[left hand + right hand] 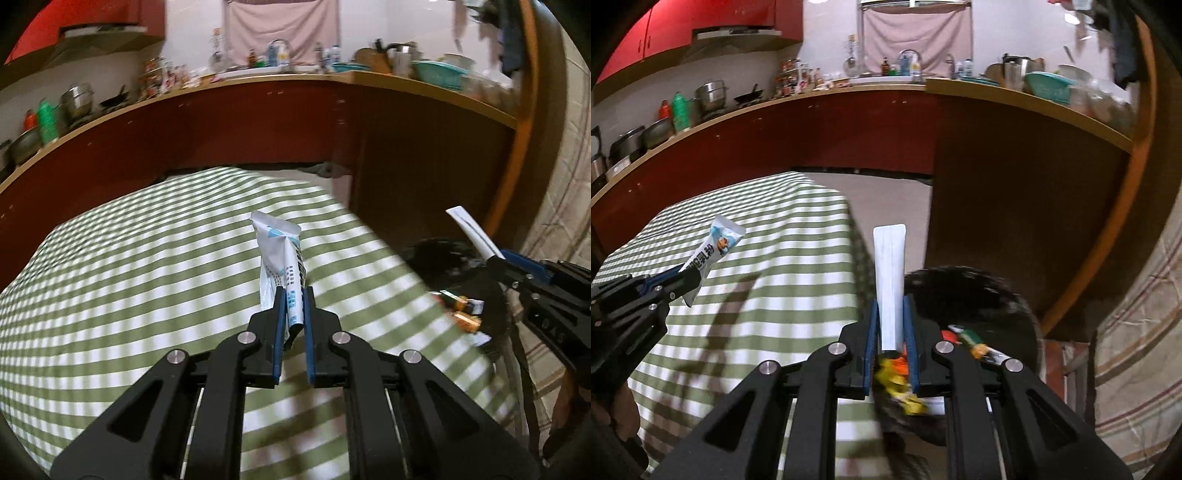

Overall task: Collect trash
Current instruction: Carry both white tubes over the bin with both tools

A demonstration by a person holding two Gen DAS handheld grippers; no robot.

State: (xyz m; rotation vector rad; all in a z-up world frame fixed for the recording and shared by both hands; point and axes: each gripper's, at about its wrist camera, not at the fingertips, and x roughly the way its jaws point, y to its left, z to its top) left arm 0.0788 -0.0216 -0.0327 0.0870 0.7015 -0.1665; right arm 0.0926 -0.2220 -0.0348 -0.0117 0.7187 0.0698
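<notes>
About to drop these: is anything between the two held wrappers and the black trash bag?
Nothing visible. The right gripper holds the white strip right above the black bag; the left gripper holds its printed wrapper over the bare checked tablecloth beside the bag.

Wrappers [897, 384] in the black bin [979, 295] are smeared by blur, their print unreadable. Bottles [166, 75] on the far worktop [258, 79] are too blurred to identify. The bin's lower part is hidden behind the right gripper [891, 325].

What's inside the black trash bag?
Inside the black bag you can see colourful wrappers: yellow and orange ones and a green and orange one. The right gripper hides part of them, and deeper down is dark.
</notes>
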